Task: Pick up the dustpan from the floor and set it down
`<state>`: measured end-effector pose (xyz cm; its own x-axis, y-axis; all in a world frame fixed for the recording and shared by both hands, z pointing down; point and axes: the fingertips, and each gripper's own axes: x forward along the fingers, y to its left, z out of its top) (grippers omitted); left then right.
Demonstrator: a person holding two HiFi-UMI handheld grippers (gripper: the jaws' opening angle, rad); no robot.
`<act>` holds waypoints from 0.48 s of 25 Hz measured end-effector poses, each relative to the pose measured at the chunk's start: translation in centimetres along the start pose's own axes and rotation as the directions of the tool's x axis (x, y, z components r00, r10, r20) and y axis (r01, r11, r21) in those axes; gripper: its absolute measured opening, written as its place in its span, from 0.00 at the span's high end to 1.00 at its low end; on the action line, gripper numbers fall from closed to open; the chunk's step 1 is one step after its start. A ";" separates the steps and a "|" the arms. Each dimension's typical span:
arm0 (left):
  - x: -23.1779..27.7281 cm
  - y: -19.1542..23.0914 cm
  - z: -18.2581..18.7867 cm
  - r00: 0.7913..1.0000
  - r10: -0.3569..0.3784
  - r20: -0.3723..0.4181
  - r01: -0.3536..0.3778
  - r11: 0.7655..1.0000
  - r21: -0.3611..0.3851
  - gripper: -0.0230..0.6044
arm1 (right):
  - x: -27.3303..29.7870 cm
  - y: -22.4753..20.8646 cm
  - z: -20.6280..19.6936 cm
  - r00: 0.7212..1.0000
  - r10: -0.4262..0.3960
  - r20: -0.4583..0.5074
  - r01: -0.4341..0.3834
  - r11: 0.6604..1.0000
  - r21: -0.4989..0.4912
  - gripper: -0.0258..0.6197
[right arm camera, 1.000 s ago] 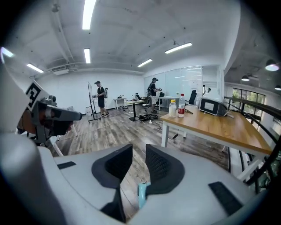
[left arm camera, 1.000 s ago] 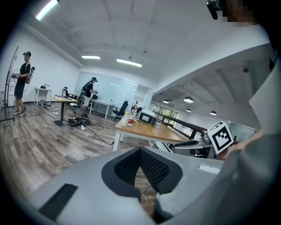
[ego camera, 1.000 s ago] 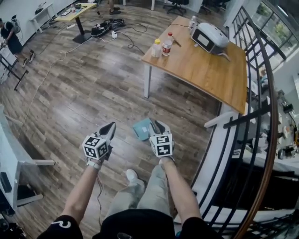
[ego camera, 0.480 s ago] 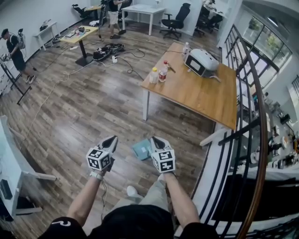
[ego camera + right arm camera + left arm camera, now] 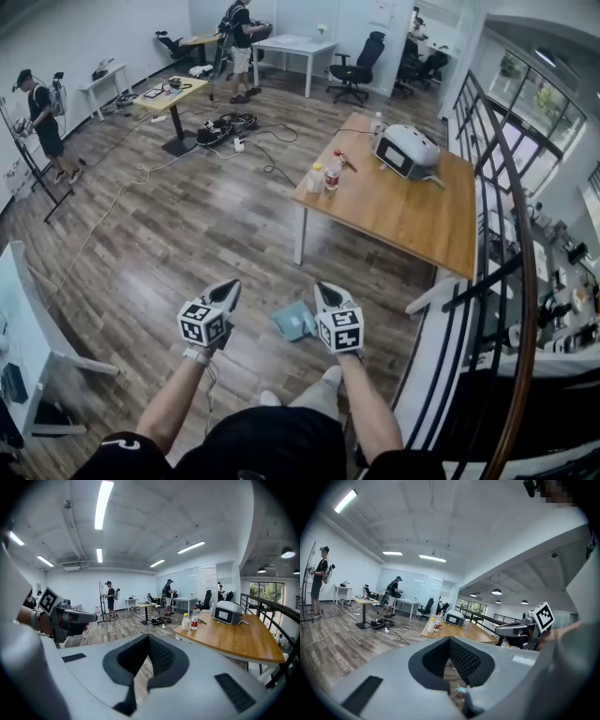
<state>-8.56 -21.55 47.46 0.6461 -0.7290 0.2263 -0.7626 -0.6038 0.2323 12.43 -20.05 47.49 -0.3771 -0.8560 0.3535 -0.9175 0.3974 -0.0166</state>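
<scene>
Dustpan on the floor, low between my grippers, nearer the right.
Left gripper and right gripper are both pressed together, empty; I think the pan's handle points toward the right one.

Teal dustpan just left of the grey right tool, whose cube bears black-and-white squares; brown plank-patterned floor below; orange-tan worktop ahead of it.

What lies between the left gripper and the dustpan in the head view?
Only wooden floor lies between the left gripper and the dustpan; the head view shows this stretch bare.
</scene>
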 end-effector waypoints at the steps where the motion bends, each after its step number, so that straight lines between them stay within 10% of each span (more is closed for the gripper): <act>1: 0.1 0.0 0.3 1.000 -0.002 0.003 0.002 1.000 0.003 0.97 | 0.0 0.0 0.2 1.000 -0.001 0.002 0.001 1.000 0.001 0.97; 12: 0.1 0.3 1.3 1.000 -0.008 0.004 0.008 1.000 0.026 0.97 | 0.8 0.5 0.9 1.000 0.007 0.014 -0.007 1.000 0.010 0.97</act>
<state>-8.75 -22.23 46.29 0.6521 -0.7253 0.2207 -0.7580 -0.6177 0.2094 11.53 -20.80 46.94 -0.3856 -0.8577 0.3400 -0.9159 0.4003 -0.0288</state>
